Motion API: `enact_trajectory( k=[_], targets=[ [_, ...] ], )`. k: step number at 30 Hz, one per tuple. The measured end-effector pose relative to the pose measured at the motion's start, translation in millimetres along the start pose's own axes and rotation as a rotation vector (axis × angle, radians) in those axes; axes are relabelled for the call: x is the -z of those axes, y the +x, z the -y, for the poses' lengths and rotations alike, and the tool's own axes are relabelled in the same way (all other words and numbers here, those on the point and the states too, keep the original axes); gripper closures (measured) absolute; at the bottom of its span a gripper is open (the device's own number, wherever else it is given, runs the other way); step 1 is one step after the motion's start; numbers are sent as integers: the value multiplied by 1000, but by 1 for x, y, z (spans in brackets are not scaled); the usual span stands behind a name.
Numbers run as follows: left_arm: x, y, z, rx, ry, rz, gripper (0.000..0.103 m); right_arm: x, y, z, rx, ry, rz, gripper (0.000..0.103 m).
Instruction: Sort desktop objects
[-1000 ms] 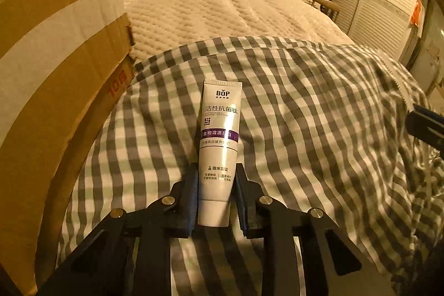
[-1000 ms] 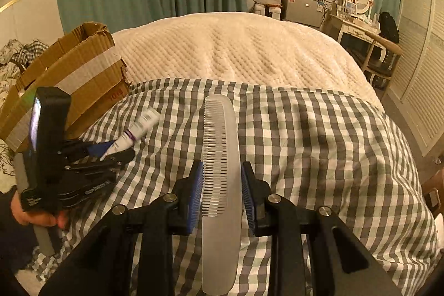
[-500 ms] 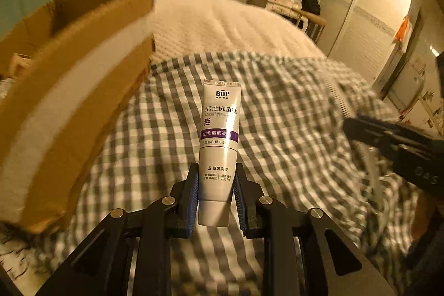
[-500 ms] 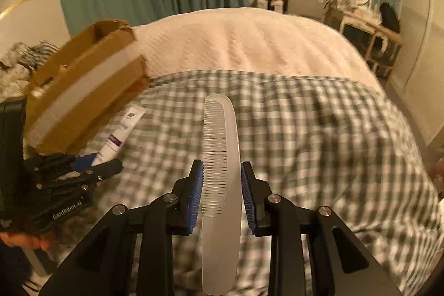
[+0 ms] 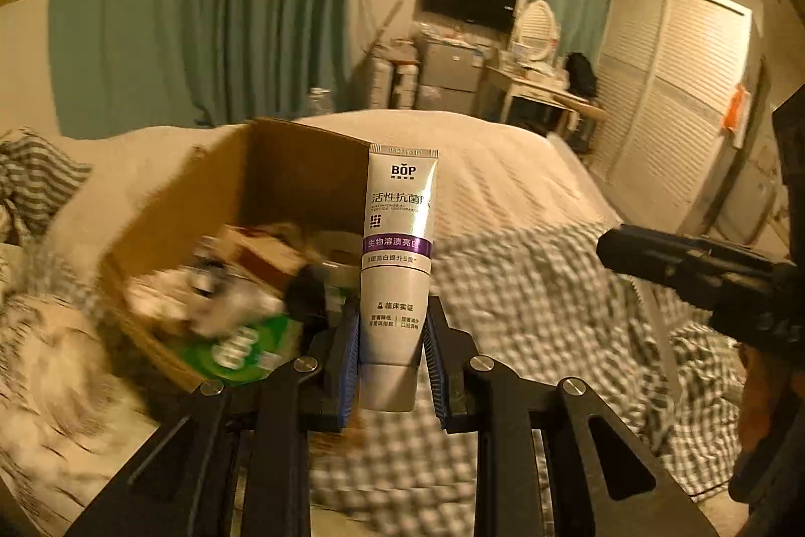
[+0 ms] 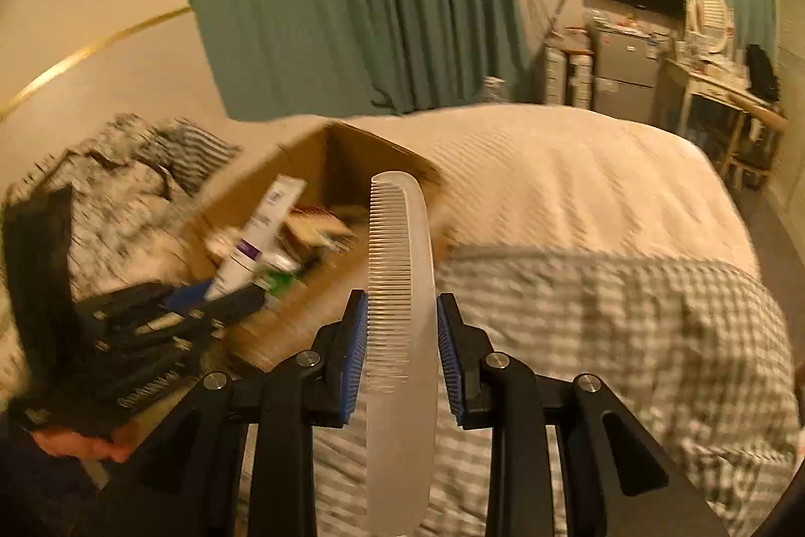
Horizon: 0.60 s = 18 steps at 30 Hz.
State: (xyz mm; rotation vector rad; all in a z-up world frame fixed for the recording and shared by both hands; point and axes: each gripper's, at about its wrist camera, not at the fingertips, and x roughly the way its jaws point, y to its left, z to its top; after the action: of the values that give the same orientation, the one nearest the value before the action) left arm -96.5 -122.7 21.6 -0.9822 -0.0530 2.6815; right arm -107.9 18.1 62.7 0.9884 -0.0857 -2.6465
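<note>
With several items, blurred, apparently already in the box (image 5: 282, 184), a tube (image 5: 397, 265) is pinched in the left tongs (image 5: 392, 356) and a comb (image 6: 400, 310) in the right tongs (image 6: 400, 356), both above the bed (image 6: 578, 184), not yet deposited.

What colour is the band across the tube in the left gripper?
Purple, on a white tube; it shows best in the left wrist view.
</note>
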Motion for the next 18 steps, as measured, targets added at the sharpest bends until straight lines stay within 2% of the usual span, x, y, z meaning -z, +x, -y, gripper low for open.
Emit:
enact_trajectory(
  k=[2, 5, 9, 10, 12, 13, 14, 15, 16, 18],
  targets=[
    [-9, 0, -17, -35, 20, 9, 79, -15, 14, -21, -43, -1, 12, 77],
    [-20, 8, -37, -63, 67, 26, 79, -30, 35, -40, -47, -3, 29, 76],
    [-22, 26, -80, -70, 36, 36, 79, -46, 76, -54, -63, 11, 17, 76],
    [-22, 32, -93, -42, 3, 65, 79, -49, 85, -56, -56, 8, 16, 76],
    [-19, 48, -120, 72, -91, 96, 79, -49, 106, -57, -48, 21, 18, 76],
    [-17, 54, -129, 84, -116, 99, 75, -49, 115, -58, -48, 31, 20, 75],
    [-13, 60, -137, 81, -131, 98, 61, -46, 122, -61, -43, 34, 34, 63],
    [-9, 65, -144, 82, -136, 96, 48, -43, 128, -64, -31, 31, 59, 56],
    [-3, 68, -147, 105, -128, 103, 34, -40, 129, -66, -22, 28, 94, 45],
    [8, 62, -140, 149, -56, 152, 17, -34, 133, -72, 8, 15, 166, 44]
  ],
)
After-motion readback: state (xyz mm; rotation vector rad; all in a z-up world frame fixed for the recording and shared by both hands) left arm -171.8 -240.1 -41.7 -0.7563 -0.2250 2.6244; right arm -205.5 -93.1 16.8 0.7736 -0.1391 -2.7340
